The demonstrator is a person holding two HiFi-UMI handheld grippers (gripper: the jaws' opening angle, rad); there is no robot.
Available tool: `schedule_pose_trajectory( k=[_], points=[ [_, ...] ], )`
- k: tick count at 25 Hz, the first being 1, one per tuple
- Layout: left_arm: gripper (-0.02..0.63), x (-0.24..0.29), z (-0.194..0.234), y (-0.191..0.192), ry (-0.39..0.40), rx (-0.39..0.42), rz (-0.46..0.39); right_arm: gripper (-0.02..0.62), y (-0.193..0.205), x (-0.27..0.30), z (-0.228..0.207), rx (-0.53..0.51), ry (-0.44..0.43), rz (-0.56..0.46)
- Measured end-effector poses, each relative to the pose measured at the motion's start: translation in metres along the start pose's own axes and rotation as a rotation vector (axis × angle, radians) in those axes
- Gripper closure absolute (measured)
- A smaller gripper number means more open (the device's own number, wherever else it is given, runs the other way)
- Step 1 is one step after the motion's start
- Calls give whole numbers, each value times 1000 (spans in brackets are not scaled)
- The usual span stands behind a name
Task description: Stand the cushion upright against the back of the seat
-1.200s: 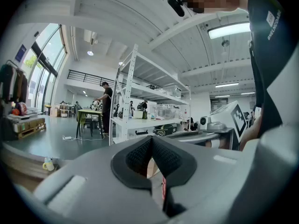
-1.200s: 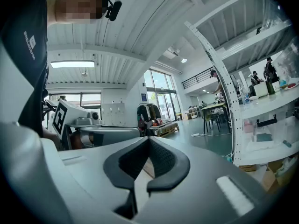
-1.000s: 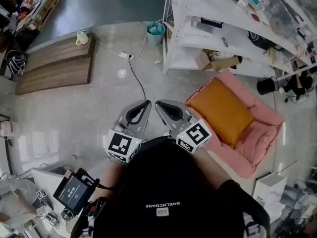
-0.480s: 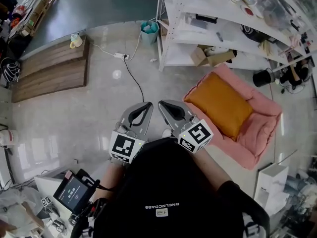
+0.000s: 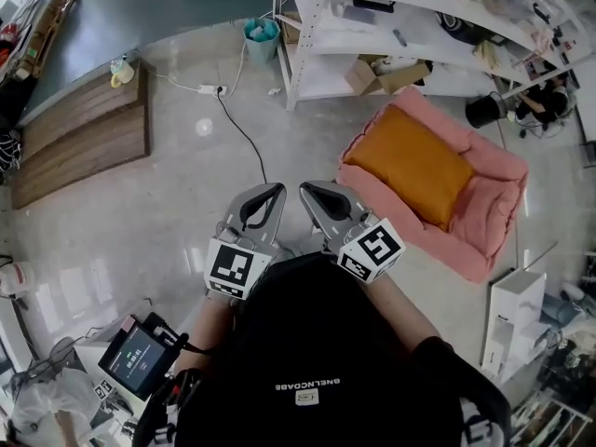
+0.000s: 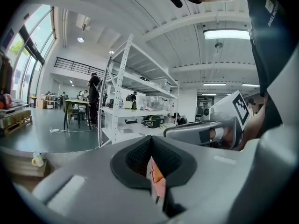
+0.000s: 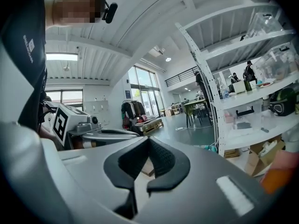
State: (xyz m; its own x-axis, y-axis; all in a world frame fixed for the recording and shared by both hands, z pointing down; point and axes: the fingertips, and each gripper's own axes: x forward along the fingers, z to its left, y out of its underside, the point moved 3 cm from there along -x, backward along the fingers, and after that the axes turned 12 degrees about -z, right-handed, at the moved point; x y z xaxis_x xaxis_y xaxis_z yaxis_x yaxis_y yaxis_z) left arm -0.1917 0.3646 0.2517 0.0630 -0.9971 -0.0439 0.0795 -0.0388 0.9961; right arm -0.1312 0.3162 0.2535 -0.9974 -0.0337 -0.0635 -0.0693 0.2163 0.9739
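The left claw (image 5: 269,195) and right claw (image 5: 311,194) are both closed on nothing, held side by side in front of the person with their tips close together. The orange cushion (image 5: 410,164) lies flat in the pink seat (image 5: 486,250) (down on the floor (image 5: 158,203), beside the white shelves (image 5: 372,28)), well apart from both claws.

We hold the left gripper (image 5: 269,191) and the right gripper (image 5: 308,190) side by side just ahead of our chest, pointing far and nearly level. Both have jaws pressed together with nothing between them.
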Motion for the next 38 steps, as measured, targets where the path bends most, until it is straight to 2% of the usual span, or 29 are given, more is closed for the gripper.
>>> schedule_pose_trajectory(
  k=[9,12,29,34,38],
  points=[
    [589,22,-15,18,34,-1,41,591,4,-15,-20,21,25,-12],
    [589,41,-20,21,25,3,54,591,0,-21,-41,29,22,-18],
    [589,104,-21,5,-20,12,104,591,-38,-12,-98,67,-15,-15],
    [589,148,-41,24,-27,26,123,591,-37,-35,-147,85,-21,-41],
    [589,175,-52,26,-10,44,137,590,-45,-46,-172,97,-10,-63]
  ],
)
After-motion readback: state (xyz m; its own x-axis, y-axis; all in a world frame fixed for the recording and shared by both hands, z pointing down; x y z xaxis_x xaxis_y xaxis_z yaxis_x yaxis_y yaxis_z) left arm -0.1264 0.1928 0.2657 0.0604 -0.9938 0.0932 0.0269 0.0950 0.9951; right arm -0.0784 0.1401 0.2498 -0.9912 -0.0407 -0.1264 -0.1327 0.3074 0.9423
